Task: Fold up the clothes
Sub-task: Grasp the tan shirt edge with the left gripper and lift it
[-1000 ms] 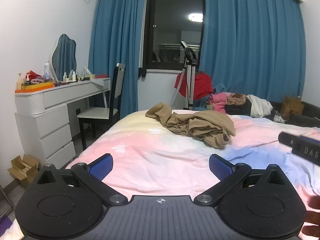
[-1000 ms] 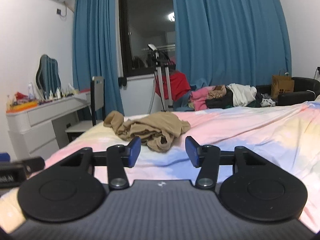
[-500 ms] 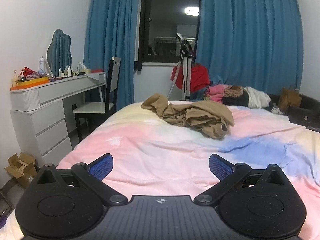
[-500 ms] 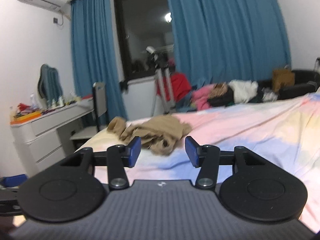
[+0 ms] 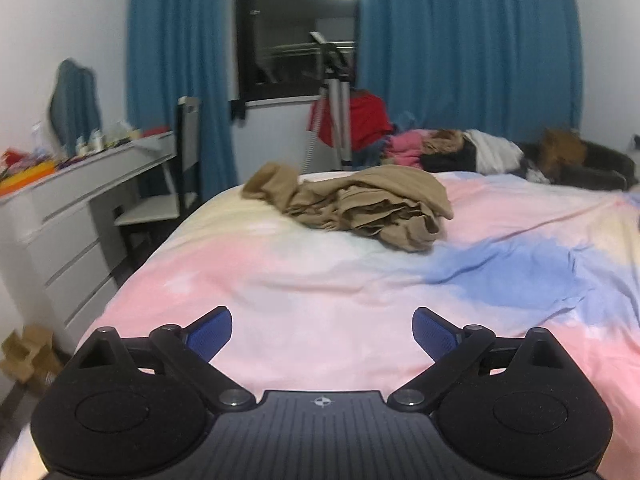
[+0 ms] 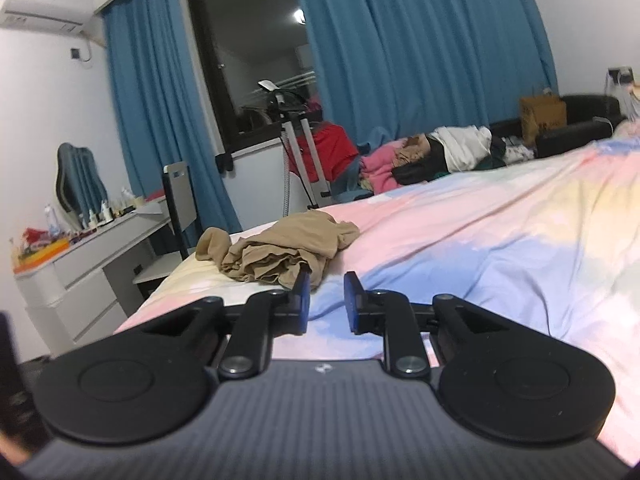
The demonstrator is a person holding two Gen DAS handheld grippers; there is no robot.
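Crumpled tan garment (image 5: 360, 206) on the bed (image 5: 304, 280), long axis left-right, left hand-held gripper (image 5: 322, 330) spread wide, right hand-held gripper (image 6: 326, 300) narrowly apart, both empty

Left hand-held gripper (image 5: 322, 330) with jaws wide apart, right hand-held gripper (image 6: 327, 300) narrowly parted, both empty.

Home bedroom: bed (image 5: 320, 280), dressing table (image 5: 80, 200).

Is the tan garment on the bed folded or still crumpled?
Crumpled: the tan fabric garment lies in a bunched, wrinkled heap on the pastel bedspread, no tongs touching it.
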